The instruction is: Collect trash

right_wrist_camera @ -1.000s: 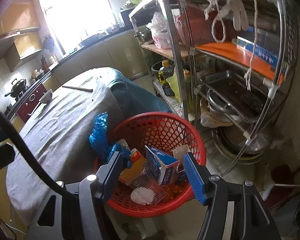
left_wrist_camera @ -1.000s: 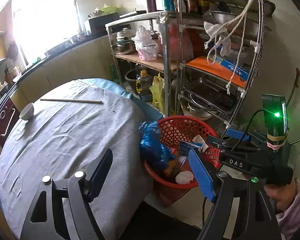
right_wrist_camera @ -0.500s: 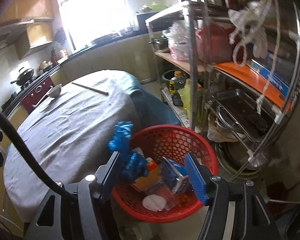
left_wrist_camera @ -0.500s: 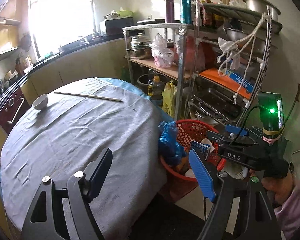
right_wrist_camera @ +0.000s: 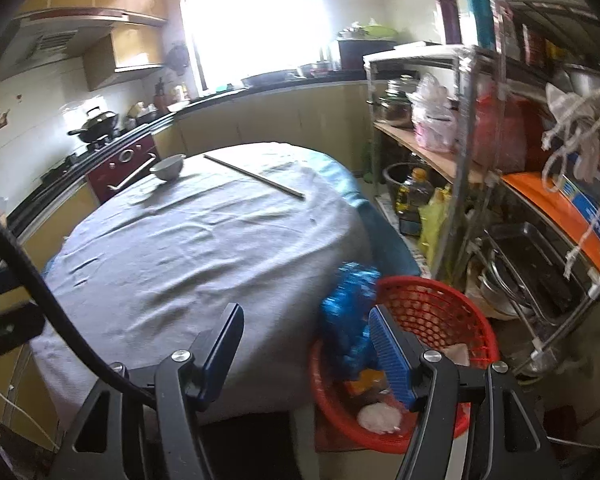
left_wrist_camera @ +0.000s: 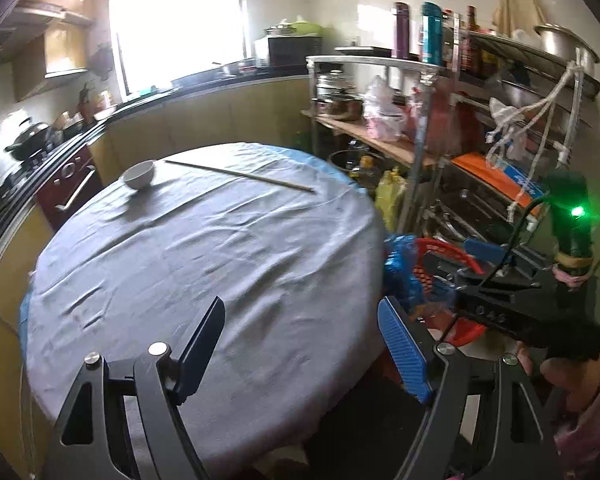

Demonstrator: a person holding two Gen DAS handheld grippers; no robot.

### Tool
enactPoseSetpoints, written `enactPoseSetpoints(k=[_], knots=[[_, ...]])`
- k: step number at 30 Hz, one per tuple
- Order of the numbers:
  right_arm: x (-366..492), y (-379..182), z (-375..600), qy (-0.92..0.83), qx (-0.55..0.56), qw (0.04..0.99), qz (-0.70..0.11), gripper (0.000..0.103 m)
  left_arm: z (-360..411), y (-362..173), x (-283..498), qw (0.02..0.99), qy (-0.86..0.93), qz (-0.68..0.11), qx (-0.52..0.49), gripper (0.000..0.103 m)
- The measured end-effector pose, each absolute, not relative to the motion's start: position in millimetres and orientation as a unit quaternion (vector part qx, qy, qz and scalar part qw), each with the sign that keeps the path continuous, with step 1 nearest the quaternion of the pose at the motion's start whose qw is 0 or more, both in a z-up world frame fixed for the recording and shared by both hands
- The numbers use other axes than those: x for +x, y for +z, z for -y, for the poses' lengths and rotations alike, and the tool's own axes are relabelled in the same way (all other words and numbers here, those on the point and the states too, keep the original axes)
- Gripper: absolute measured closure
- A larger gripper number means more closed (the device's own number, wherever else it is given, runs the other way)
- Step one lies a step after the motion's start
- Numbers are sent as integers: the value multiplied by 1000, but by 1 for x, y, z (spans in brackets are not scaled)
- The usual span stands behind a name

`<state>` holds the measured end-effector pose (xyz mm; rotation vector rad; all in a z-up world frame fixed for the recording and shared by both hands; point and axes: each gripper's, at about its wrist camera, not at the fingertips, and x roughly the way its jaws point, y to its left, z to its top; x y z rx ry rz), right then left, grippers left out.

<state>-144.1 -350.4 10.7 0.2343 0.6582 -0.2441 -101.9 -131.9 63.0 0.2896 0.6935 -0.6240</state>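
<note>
Both grippers, left (left_wrist_camera: 300, 344) and right (right_wrist_camera: 306, 346), are held open and empty. The trash sits in the red basket (right_wrist_camera: 432, 304) (half hidden), with perhaps a blue bag (right_wrist_camera: 348, 312), too blurred to tell.

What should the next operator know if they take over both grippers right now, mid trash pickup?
Left gripper: open, nothing between its fingers, over the near edge of the round table.
Right gripper: open, empty, at the table's edge beside the red basket.
Trash: the red basket on the floor next to the table holds a crumpled blue plastic bag, a white round piece and other scraps.
Done: no trash shows on the grey tablecloth.
Left: only a white bowl and a pair of chopsticks remain at the far side; they look like tableware, not trash. Check the unseen floor.
</note>
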Motion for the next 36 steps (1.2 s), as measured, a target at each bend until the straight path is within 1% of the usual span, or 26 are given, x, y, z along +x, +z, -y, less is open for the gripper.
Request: enactPoseSetpoints(k=[7,13,17,26,36], knots=[[-126,28,292,-64,86,946,-307,34,78,63,-92,902,-246,-335,115,23],[-109,31,237,-22,44,949,-312,34,30,61,-82,918,-191,-338,88,23],[-103,32,210,6,36,948,-315,34,10,57,-74,922,-164,-341,78,23],[-96,34,173,51,20,947,-316,34,-14,50,-63,928,-117,-346,69,23],[-86,32,158,68,25,947,-312,34,-29,44,-54,930,-80,-351,72,23]])
